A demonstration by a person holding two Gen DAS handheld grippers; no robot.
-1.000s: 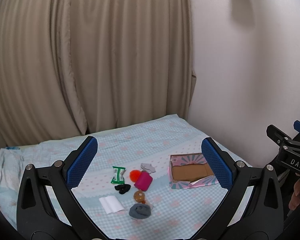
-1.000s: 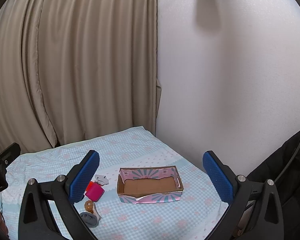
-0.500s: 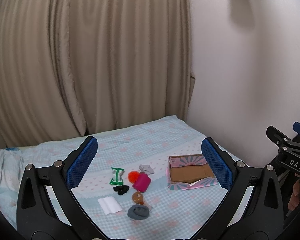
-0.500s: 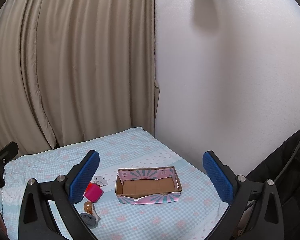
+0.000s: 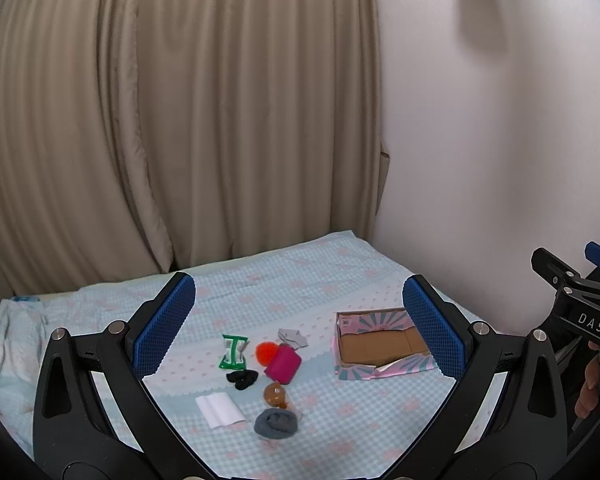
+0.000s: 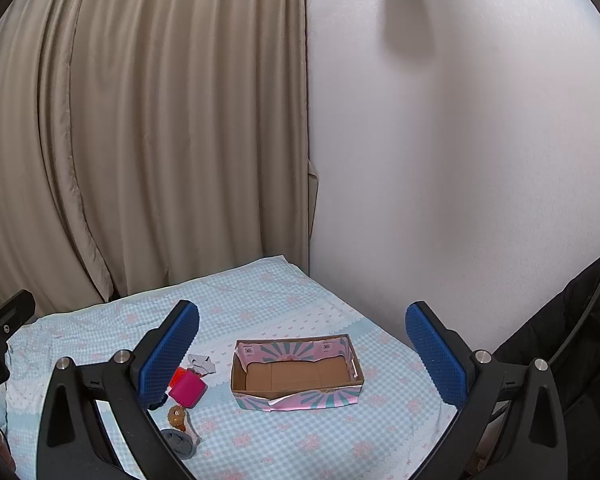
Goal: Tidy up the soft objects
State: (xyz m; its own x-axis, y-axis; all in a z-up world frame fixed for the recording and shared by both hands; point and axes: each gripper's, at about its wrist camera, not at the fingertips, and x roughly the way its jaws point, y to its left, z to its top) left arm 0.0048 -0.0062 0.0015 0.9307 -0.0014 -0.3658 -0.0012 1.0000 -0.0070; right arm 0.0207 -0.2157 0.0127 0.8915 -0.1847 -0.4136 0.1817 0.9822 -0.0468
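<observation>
Small soft items lie grouped on the blue checked bedspread: a magenta block, an orange pom-pom, a grey rolled sock, a black sock, a brown toy, a white folded cloth, a grey-white cloth and a green packet. An empty pink and teal cardboard box sits to their right. My left gripper is open, high above the items. My right gripper is open, high above the box.
Beige curtains hang behind the bed and a white wall stands on the right. The magenta block and grey sock also show in the right wrist view. A dark garment is at the far right.
Both grippers have drifted slightly; the items and box sit a little lower and farther in view. Nothing was gripped or moved on the bed.
</observation>
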